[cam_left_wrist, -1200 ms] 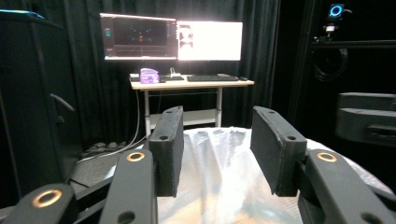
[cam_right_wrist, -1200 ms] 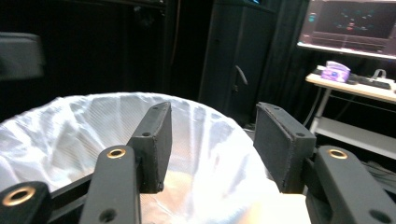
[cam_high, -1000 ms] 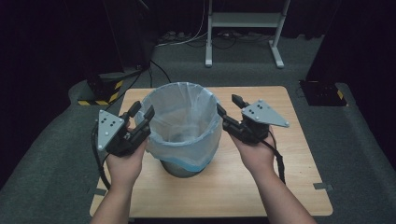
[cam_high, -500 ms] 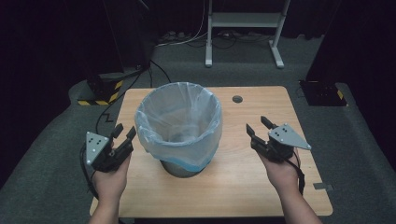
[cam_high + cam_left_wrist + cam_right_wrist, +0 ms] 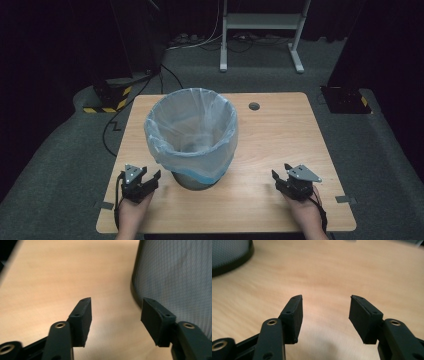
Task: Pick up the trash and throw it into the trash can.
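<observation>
Wastebasket, lined with a pale blue bag folded over its rim, stands upright near the middle of the wooden bench. Left hand-held gripper sits low at the near left, just beside the basket's base, and its jaws have just been opening: they gape wide, with nothing between them but bare wood. Right hand-held gripper rests low at the near right, well apart from the basket, jaws parted and gripping nothing. From the high view, both hands enter at the bottom edge, and a small round hole marks the bench's far side. The left gripper view brings up the basket's dark mesh wall close on one side, a texture the high view hides under the bag. The right gripper view catches just the basket's dark base rim in a far corner.
</observation>
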Demonstrator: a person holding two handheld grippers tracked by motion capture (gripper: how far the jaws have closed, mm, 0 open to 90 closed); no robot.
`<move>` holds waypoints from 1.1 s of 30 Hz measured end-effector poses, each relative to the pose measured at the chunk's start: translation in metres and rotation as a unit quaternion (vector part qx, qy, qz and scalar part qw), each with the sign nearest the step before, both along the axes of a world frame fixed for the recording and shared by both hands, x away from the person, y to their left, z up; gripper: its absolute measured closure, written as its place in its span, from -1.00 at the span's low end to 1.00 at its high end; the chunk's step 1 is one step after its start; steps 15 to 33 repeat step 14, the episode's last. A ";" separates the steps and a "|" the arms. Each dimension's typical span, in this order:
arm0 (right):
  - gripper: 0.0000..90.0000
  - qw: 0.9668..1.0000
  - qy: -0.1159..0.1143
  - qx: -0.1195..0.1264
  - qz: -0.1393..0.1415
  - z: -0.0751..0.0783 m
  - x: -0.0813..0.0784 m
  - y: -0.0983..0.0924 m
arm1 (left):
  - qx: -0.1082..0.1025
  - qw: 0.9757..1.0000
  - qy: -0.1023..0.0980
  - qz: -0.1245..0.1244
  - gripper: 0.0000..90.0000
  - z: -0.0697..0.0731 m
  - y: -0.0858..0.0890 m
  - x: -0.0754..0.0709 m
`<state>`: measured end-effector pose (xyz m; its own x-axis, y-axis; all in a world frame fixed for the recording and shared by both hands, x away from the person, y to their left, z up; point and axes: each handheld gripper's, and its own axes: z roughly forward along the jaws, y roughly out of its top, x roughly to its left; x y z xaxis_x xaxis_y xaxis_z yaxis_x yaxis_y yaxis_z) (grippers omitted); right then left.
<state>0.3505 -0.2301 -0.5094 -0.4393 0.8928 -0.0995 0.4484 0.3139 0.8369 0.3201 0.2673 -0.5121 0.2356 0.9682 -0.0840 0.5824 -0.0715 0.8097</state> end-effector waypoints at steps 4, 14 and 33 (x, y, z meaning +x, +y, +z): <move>-0.12 0.999 0.051 0.005 -0.007 -0.011 0.002 -0.005 | 0.033 0.998 0.047 -0.035 -0.28 -0.014 -0.010 -0.002; -0.32 0.995 0.101 -0.004 -0.015 -0.014 0.004 -0.003 | 0.054 0.997 0.036 -0.050 -0.32 -0.016 -0.017 -0.003; -0.32 0.995 0.101 -0.004 -0.015 -0.014 0.004 -0.003 | 0.054 0.997 0.036 -0.050 -0.32 -0.016 -0.017 -0.003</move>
